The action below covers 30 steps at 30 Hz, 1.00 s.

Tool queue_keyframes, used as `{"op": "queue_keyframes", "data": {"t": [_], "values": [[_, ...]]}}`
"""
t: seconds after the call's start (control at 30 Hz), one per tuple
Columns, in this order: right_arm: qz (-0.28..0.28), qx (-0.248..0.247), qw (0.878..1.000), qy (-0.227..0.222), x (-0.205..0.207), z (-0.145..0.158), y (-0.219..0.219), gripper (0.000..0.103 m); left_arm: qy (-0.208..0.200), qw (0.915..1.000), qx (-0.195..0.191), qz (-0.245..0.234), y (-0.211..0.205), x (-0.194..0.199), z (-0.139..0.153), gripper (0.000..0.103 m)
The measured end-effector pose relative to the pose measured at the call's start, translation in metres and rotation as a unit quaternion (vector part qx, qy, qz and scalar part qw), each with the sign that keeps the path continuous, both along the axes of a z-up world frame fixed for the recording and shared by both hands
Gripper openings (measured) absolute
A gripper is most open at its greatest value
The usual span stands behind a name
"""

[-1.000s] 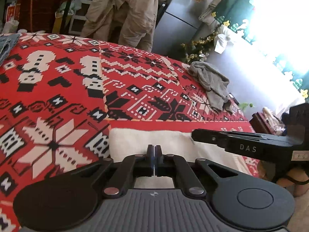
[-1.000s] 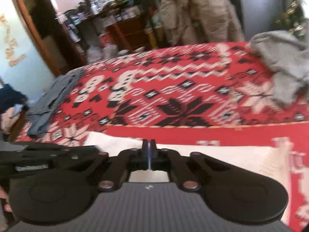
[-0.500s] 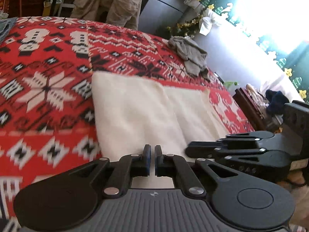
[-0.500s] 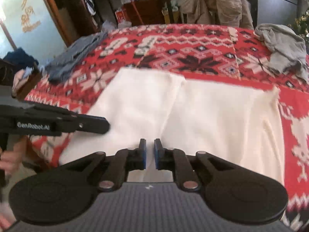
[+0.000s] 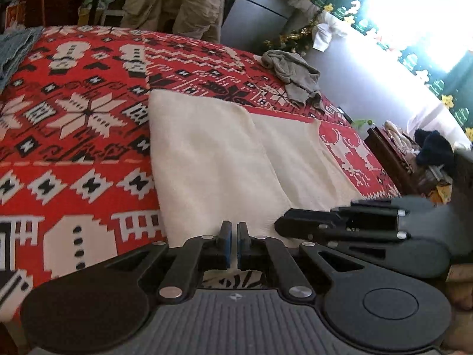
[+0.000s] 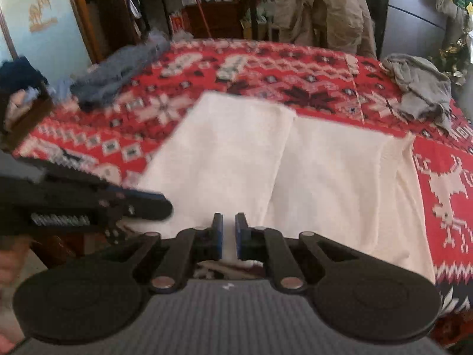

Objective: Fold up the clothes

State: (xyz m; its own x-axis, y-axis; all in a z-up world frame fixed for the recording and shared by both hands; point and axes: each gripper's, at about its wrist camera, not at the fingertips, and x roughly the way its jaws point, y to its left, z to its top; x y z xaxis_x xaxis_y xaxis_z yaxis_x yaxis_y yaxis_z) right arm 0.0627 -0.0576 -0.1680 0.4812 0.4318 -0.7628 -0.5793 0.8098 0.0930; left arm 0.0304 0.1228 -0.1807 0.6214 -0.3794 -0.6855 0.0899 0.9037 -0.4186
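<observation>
A white garment (image 5: 221, 153) (image 6: 266, 162) lies flat on the red patterned blanket (image 5: 74, 112) (image 6: 295, 74), one half folded over the other with a seam down the middle. My left gripper (image 5: 231, 227) hovers over its near edge, blue pads a narrow gap apart with nothing between them. My right gripper (image 6: 226, 220) stands just beside it over the same edge, also slightly open and holding nothing. Each gripper shows in the other's view: the right gripper (image 5: 295, 224) and the left gripper (image 6: 147, 204).
A crumpled grey garment (image 5: 295, 74) (image 6: 419, 88) lies at the blanket's far right. A blue-grey garment (image 6: 115, 71) lies at the far left. A beige jacket (image 6: 319, 9) hangs over a chair behind. Dark wooden furniture (image 5: 390, 153) stands beyond the right edge.
Both grippers were shut on the white cloth and low over it. They let it go and drew back toward the near edge, so the whole folded garment now shows.
</observation>
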Motion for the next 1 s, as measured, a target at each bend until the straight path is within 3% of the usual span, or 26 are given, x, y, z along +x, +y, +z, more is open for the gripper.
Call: {"op": "queue_keyframes", "data": {"t": [0.07, 0.1, 0.13, 0.2, 0.37, 0.6, 0.7, 0.8, 1.0], "values": [[-0.012, -0.001, 1.0, -0.004, -0.005, -0.002, 0.001, 0.017, 0.003, 0.9999, -0.01, 0.008, 0.003, -0.001, -0.001, 0.003], [-0.024, 0.0, 1.0, -0.006, -0.007, 0.0, 0.001, 0.03, 0.003, 0.9998, -0.014, 0.011, 0.004, -0.001, -0.001, 0.003], [-0.042, -0.001, 0.999, -0.008, -0.008, 0.001, 0.002, 0.055, 0.003, 0.9998, -0.015, 0.013, 0.004, -0.002, -0.001, 0.003], [-0.075, -0.005, 0.997, -0.027, -0.011, 0.003, 0.004, 0.082, 0.005, 0.9997, -0.015, 0.018, 0.005, -0.002, -0.001, 0.0], [-0.105, -0.001, 0.994, -0.031, -0.017, -0.013, 0.006, 0.081, 0.002, 0.9997, -0.014, 0.019, 0.006, -0.005, 0.001, 0.001], [-0.118, -0.019, 0.989, -0.086, -0.022, -0.004, -0.004, 0.082, -0.01, 0.9997, -0.005, 0.021, -0.003, -0.001, 0.003, 0.003], [-0.134, -0.038, 0.988, -0.072, -0.008, -0.014, -0.009, 0.091, -0.01, 0.9998, 0.003, 0.017, -0.007, 0.0, 0.002, 0.003], [-0.152, -0.023, 0.986, -0.059, -0.009, -0.022, -0.018, 0.102, -0.009, 0.9998, 0.007, 0.015, -0.011, 0.002, 0.001, 0.006], [-0.16, -0.022, 0.985, -0.056, -0.008, -0.025, -0.02, 0.102, -0.003, 0.9996, -0.012, 0.024, -0.005, 0.002, 0.001, 0.006]]}}
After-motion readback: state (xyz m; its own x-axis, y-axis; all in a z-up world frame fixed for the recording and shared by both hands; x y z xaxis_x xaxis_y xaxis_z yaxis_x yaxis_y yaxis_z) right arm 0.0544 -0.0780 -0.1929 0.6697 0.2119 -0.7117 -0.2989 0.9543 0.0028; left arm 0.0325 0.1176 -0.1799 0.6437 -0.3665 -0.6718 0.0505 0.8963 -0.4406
